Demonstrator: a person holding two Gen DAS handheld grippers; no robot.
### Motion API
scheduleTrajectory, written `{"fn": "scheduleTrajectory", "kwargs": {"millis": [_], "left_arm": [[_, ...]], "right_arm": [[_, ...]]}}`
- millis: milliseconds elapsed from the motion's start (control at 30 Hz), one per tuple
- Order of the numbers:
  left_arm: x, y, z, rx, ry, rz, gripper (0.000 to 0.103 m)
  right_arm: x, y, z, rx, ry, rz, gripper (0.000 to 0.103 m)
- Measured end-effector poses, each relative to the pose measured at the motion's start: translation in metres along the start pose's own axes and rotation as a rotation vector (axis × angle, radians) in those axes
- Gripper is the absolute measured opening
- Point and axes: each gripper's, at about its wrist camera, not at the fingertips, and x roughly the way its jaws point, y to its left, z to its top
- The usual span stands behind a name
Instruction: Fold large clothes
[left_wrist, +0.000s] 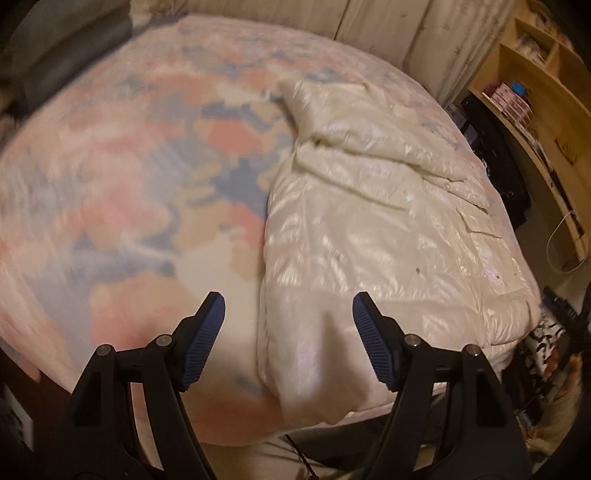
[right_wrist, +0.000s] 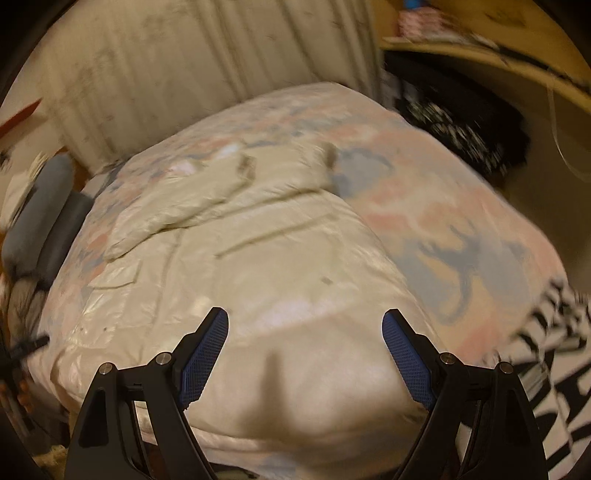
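A cream puffer jacket (left_wrist: 388, 221) lies spread on the bed (left_wrist: 129, 166), its long axis running from the near edge away toward the curtain (right_wrist: 166, 74), with a sleeve (right_wrist: 177, 210) folded across the far part. In the left wrist view it fills the right half of the bedcover, hem at the near edge. The left gripper (left_wrist: 288, 306) hovers with jaws apart just over the jacket's left side edge, holding nothing. The right gripper (right_wrist: 304, 325), jaws also apart and empty, hangs above the middle of the hem, so it seems nearer the cloth's bulk. Both views are blurred.
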Motion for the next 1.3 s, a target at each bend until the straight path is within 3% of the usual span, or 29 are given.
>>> {"fn": "scheduleTrajectory", "kwargs": {"millis": [233,400,633,733,867,1000,1100,1167,1300], "left_arm": [[0.027,0.009,-0.017,-0.056,0.048,-0.104,0.069],[0.045,-0.001,-0.025,-0.062,0.065,-0.148,0.069],[0.063,-0.016,-0.03,-0.061,0.046,-0.149,0.074],[0.067,-0.022,-0.034,-0.056,0.029,-0.138,0.075],[0.069,-0.026,-0.038,-0.057,0.007,-0.132,0.074],[0.071,-0.031,-0.042,-0.09,-0.009,-0.122,0.074],[0.073,-0.032,-0.042,-0.123,-0.011,-0.13,0.058],[0.074,-0.029,-0.041,-0.158,-0.009,-0.163,0.033],[0.065,-0.036,-0.038,-0.193,-0.052,-0.143,0.018]], "right_arm": [[0.015,-0.059,-0.021,0.168,0.046,-0.01,0.086],[0.039,-0.058,-0.028,0.186,0.073,0.015,0.086],[0.067,-0.049,-0.042,0.212,0.05,0.055,0.084],[0.071,-0.046,-0.046,0.204,0.035,0.075,0.074],[0.073,-0.041,-0.047,0.186,0.021,0.135,0.044],[0.074,-0.032,-0.047,0.166,-0.002,0.129,0.036],[0.076,-0.031,-0.046,0.17,-0.009,0.133,0.033],[0.076,-0.029,-0.045,0.17,-0.014,0.134,0.031],[0.072,-0.024,-0.044,0.151,-0.027,0.119,0.026]]}}
